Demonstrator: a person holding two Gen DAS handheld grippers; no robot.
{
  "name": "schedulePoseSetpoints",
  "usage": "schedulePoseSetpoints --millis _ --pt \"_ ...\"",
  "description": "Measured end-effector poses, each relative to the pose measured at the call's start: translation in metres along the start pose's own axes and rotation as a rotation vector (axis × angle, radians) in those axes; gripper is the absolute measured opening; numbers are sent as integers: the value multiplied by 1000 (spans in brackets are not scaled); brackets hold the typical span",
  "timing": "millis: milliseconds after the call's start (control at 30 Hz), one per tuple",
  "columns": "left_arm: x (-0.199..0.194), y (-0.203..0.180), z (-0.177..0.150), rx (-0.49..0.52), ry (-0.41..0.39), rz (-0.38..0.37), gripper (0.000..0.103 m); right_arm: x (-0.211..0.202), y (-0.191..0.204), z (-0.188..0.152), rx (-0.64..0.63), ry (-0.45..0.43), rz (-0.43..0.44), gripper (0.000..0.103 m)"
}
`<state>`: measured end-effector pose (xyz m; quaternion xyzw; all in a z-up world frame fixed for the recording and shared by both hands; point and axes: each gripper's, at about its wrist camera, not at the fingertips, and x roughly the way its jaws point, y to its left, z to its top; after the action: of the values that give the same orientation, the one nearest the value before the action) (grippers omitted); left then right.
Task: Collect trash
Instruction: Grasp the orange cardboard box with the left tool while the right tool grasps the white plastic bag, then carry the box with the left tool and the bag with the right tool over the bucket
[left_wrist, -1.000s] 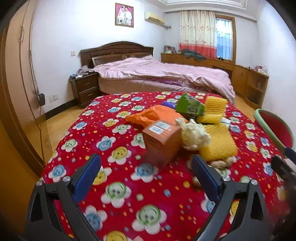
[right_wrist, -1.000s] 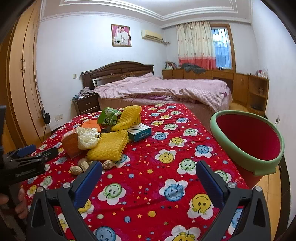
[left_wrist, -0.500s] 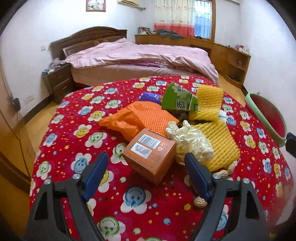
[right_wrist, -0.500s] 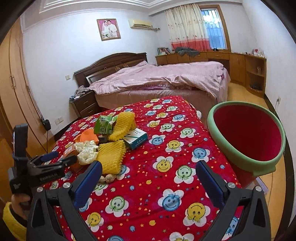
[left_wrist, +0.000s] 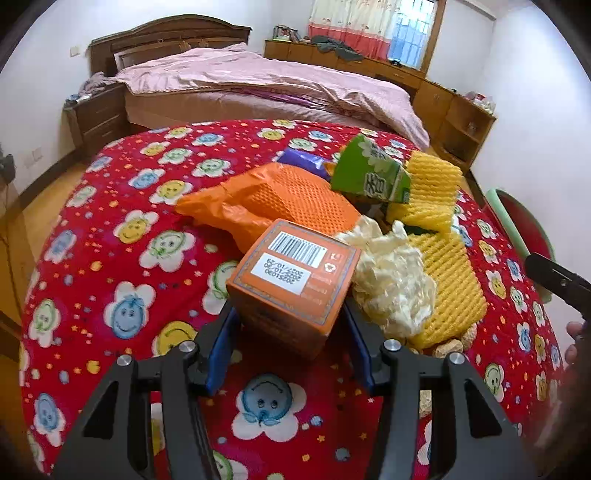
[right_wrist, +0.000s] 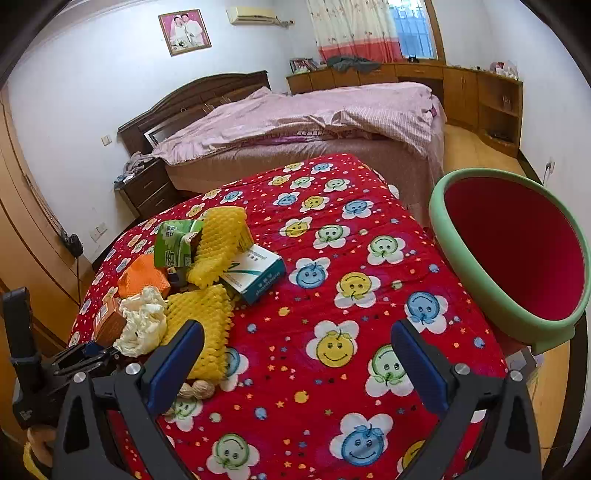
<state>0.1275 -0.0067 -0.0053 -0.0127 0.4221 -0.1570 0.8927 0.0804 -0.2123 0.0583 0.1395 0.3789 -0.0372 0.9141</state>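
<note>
A heap of trash lies on the red flowered cloth (left_wrist: 122, 280). It includes an orange barcode box (left_wrist: 295, 273), crumpled cream wrapping (left_wrist: 391, 284), yellow foam netting (left_wrist: 447, 277), an orange bag (left_wrist: 280, 199) and a green carton (left_wrist: 369, 177). My left gripper (left_wrist: 290, 317) has the orange box between its closing jaws, and the blue pads (left_wrist: 221, 339) meet the box's sides. In the right wrist view the same gripper (right_wrist: 85, 354) sits at the orange box (right_wrist: 109, 321). My right gripper (right_wrist: 297, 332) hangs open over bare cloth, holding nothing.
A red bin with a green rim (right_wrist: 509, 258) stands at the table's right edge. A white and teal box (right_wrist: 255, 273) and some nuts (right_wrist: 195, 389) lie by the heap. Behind are a bed with pink covers (right_wrist: 314, 118), a nightstand (right_wrist: 147, 188) and wooden cabinets (right_wrist: 480, 96).
My left gripper came forward and down onto the orange box, and its jaws narrowed around it. The right gripper shifted and rolled, tilting its view towards the bin side.
</note>
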Motion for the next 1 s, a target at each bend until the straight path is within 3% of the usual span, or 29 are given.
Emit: schedulePoseSetpoints --millis 133,267,400,567,767,833,933,1000 --pt "-15 10 3 -51 -32 -4 55 -4 8 3 -23 -6 21 103" --pt "-38 16 -4 -87 -78 48 55 -8 18 -1 -53 -19 25 103" --pt "-66 22 -14 -150 -112 76 55 -7 33 -2 -80 31 71 103" --pt "-90 25 -20 -151 -147 145 55 -2 62 -5 -113 53 147 103" --pt "-93 32 -24 -169 -133 175 55 22 98 -10 -153 136 203 102" --pt "-93 36 -26 -173 -134 183 55 31 110 -12 -180 148 208 89" --pt "-90 43 -29 -196 -133 175 55 46 123 -14 -202 178 202 78" --pt "-89 47 -32 -215 -125 168 55 53 127 -16 -206 196 204 63"
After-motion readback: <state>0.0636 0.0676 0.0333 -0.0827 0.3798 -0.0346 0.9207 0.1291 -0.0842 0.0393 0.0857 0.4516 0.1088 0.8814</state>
